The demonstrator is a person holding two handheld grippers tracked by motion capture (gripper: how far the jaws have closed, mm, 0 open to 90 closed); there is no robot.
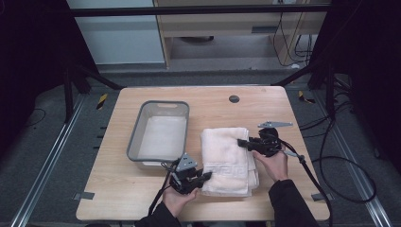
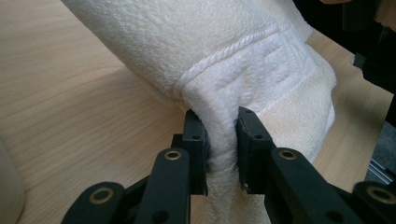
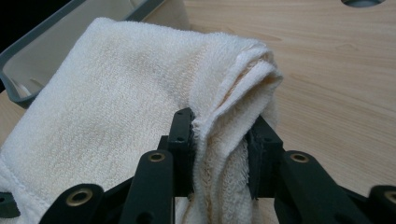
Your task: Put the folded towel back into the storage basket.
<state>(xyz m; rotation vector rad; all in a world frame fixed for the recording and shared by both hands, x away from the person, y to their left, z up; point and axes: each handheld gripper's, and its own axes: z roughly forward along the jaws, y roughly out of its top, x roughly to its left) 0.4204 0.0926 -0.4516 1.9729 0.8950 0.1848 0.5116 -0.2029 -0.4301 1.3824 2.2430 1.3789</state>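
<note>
High view: wooden table [image 1: 142,198] with a grey bin [image 1: 137,137] left of centre and a folded towel [image 1: 227,158] just right of it, a narrow strip of bare wood between the two. Towel sits toward the table's near half. Bare wood lies beyond it up to the far edge, where a dark round plug [image 1: 233,99] is set in the top. To the right of the towel there is a band of clear tabletop before the right edge; in front, a thin margin before the near edge. Cables trail over the floor on the right.

Towel: cream-white terry, folded into a thick oblong of several layers, woven key-pattern band across the near end. Left gripper view shows the corded border and the band, with the corner lifted and bunched. Right gripper view shows stacked folded edges at the far right corner, bin rim behind.

Left gripper [image 1: 204,177], held from the near edge, points right at the towel's near left corner; its jaws are pinched on a fold of towel [image 2: 224,140]. Right gripper [image 1: 242,142] points left at the far right corner, hand [image 1: 273,163] behind it; jaws clamp the layered edge [image 3: 219,140].
</note>
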